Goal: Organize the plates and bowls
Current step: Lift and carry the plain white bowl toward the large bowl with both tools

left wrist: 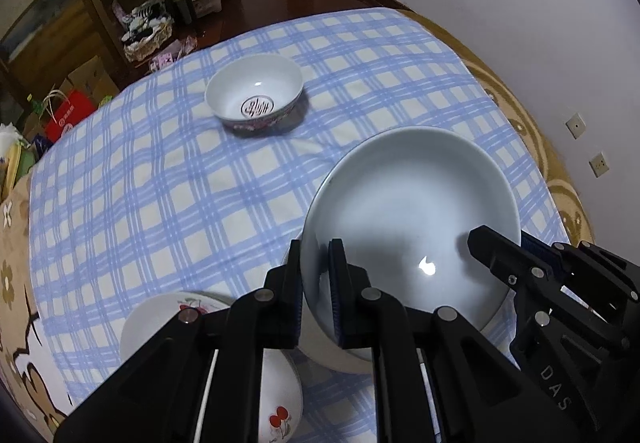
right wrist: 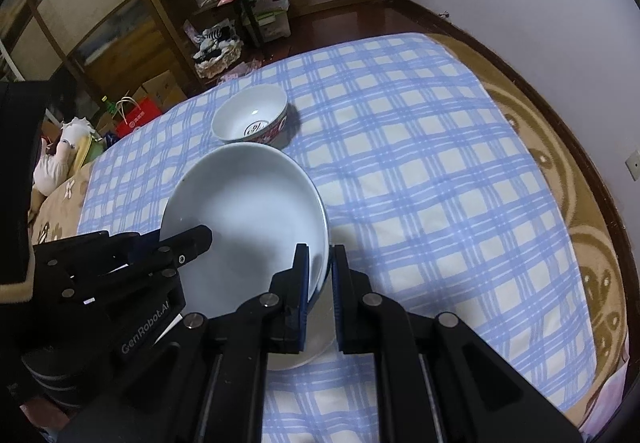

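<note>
Two-handed grip on a large white bowl (left wrist: 412, 211), taken as the landmark. The left gripper (left wrist: 316, 283) points steeply downward, its jaws nearly closed and pinching the bowl's left rim, one finger inside and one outside the wall. The right gripper (right wrist: 320, 283) points down at a similar slant and clamps the opposite rim in the same manner, jaws narrowly parted by the wall alone. The bowl sits tilted between the two grippers above the blue checked cloth (right wrist: 420, 163). Beyond the bowl's far rim, a smaller patterned bowl (left wrist: 254, 93) stands upright on the cloth, apart from it. Below the bowl's left side, partly hidden by the left gripper, lies a cherry-printed bowl (left wrist: 276, 395).
</note>
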`<state>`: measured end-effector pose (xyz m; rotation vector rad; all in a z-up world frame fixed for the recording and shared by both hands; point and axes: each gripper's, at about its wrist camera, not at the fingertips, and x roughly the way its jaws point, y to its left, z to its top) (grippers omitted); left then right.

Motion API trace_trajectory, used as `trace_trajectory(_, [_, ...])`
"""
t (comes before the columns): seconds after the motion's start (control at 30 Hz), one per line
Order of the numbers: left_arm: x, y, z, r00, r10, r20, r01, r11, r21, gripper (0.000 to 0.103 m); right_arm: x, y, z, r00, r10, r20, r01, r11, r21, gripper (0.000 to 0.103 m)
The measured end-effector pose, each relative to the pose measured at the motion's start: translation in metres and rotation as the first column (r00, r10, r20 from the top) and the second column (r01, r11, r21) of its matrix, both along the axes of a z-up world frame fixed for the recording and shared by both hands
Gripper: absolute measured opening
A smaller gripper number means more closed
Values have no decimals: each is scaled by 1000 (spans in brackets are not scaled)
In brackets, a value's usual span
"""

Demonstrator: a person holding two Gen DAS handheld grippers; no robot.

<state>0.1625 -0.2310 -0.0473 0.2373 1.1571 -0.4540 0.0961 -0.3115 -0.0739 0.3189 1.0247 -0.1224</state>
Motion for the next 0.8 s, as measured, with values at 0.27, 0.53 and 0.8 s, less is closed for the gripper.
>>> trace_trajectory(0.27, [-4, 10, -17, 999, 17, -41, -17, 1000, 0, 12, 2, 6, -15, 999, 22, -40, -21, 1000, 17, 11])
trace_trajectory(0.53, [-5, 11, -32, 998, 28, -63, -27, 999, 26, 12, 6, 12, -30, 996, 36, -84, -36, 999, 7, 11])
trace_trajectory(0.8, [-4, 12, -47, 995, 35, -92, -32, 999, 33, 12, 11, 13, -42, 992, 38, -122, -38, 999, 8, 11])
